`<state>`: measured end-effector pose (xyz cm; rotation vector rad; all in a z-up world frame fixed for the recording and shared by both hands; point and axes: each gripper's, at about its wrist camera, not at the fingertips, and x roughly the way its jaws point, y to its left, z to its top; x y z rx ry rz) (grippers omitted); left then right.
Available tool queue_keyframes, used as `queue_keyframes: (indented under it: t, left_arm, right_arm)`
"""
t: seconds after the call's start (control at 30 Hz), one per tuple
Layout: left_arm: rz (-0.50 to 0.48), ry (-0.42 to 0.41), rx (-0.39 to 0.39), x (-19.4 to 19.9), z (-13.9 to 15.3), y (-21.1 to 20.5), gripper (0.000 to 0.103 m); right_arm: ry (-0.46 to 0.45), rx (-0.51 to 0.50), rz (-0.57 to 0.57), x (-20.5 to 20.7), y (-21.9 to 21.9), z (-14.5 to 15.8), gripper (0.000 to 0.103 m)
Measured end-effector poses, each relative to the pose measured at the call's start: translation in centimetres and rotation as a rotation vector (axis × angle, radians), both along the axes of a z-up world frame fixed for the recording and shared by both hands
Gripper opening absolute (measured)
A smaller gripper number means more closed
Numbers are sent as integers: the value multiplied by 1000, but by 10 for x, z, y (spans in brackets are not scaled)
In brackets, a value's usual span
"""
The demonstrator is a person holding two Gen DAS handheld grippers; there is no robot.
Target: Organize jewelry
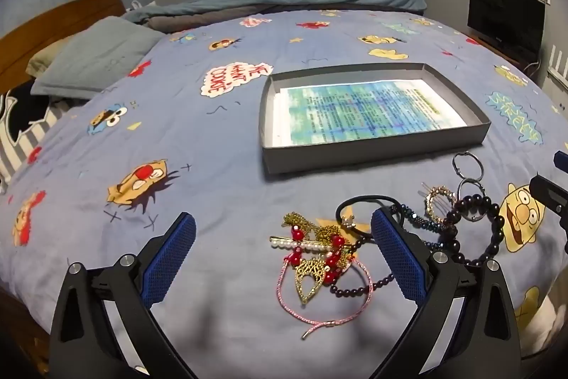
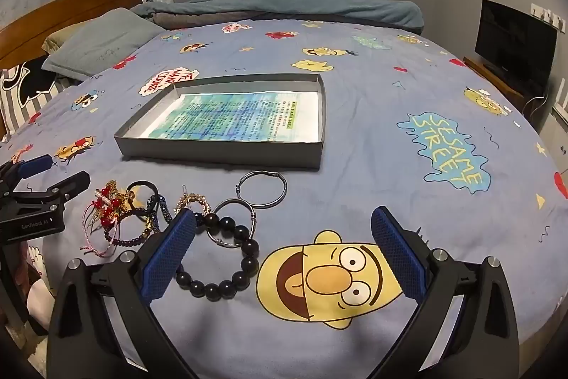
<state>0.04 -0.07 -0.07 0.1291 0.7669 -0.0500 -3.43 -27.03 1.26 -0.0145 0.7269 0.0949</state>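
**Nothing in the box yet**

We think the job has not really begun. The grey box point(image 1: 372, 151) in the middle of the left wrist picture has only a printed paper point(image 1: 365, 111) in it, and no jewelry. All the jewelry lies in a heap on the bed point(image 1: 213, 166), near the bottom of that picture.

Our left hand-held gripper point(image 1: 284, 258) is spread wide and holds nothing. Between its fingers we see a gold necklace point(image 1: 309, 276), red beads point(image 1: 332, 258), a pearl hair pin point(image 1: 301, 244) and a pink string bracelet point(image 1: 319, 311). We would guess one of these gets picked first.

Our right hand-held gripper point(image 2: 284, 258) is wide too, and holds nothing. In its picture a bracelet of big dark beads point(image 2: 227, 272) sits at lower left, touching the left finger.

The right wrist picture shows two thin metal hoops point(image 2: 262, 189) clearly, one nearer the box. The left wrist picture shows the tangle of gold and red much better. In the right one that tangle is small, at the left edge.
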Motion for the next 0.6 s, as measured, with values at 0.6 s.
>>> queue_keyframes:
  t: [0.6]
  left_arm:
    - [1, 10, -1, 0, -6, -2, 98]
  right_arm:
    - [5, 9, 3, -2, 0, -4, 98]
